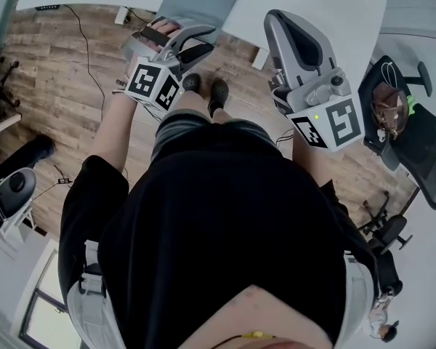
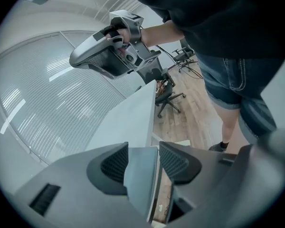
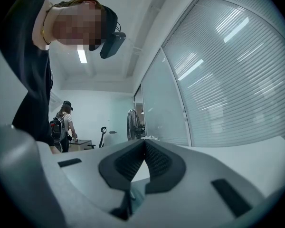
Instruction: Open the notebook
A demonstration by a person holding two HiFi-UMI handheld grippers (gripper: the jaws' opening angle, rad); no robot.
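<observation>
No notebook shows in any view. In the head view my left gripper is held up over the wooden floor, in front of the body of the person holding it. My right gripper is raised beside it, near the white desk. In the left gripper view the left gripper is open, with only the desk edge seen through the gap. The right gripper appears there too, held in a hand. In the right gripper view the right gripper is shut on nothing, its pads meeting at the tips.
A black office chair stands at the right and a dark chair base at the left. The person's shoes are on the wood floor. A glass wall with blinds, a standing fan and a distant person with a backpack show in the right gripper view.
</observation>
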